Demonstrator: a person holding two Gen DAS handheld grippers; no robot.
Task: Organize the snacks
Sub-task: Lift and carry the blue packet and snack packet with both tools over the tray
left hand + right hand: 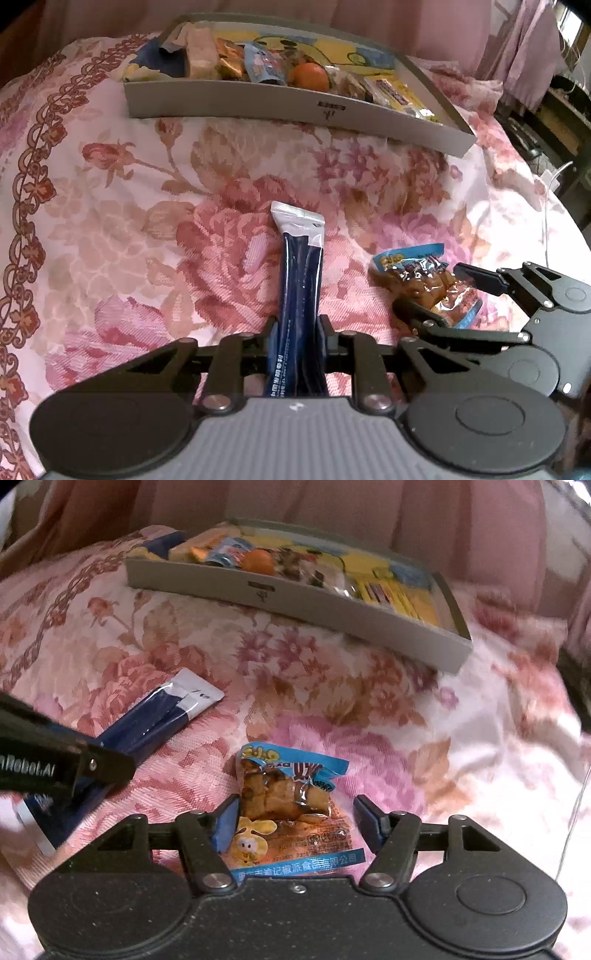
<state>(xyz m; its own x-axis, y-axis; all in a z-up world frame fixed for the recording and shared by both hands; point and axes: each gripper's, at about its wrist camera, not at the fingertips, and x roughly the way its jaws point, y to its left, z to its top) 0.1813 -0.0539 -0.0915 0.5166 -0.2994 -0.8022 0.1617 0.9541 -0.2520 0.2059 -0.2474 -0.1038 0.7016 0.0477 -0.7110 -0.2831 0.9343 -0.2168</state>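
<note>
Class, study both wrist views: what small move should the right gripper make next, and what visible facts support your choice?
Probably close the right gripper. Its fingers stand open on either side of the orange snack packet lying on the floral cloth, not yet pinching it. The left gripper is already shut on the blue stick packet, and the grey tray of snacks waits beyond.

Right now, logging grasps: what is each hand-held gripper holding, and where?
Left hand-held gripper: dark blue sachet, lower half. Right hand-held gripper: open around snack packet, nothing held.

The bedspread point(110, 206) was pink and floral, the box point(258, 103) grey, the stick packet point(299, 280) navy and white, the snack pouch point(291, 797) blue-edged and orange.
</note>
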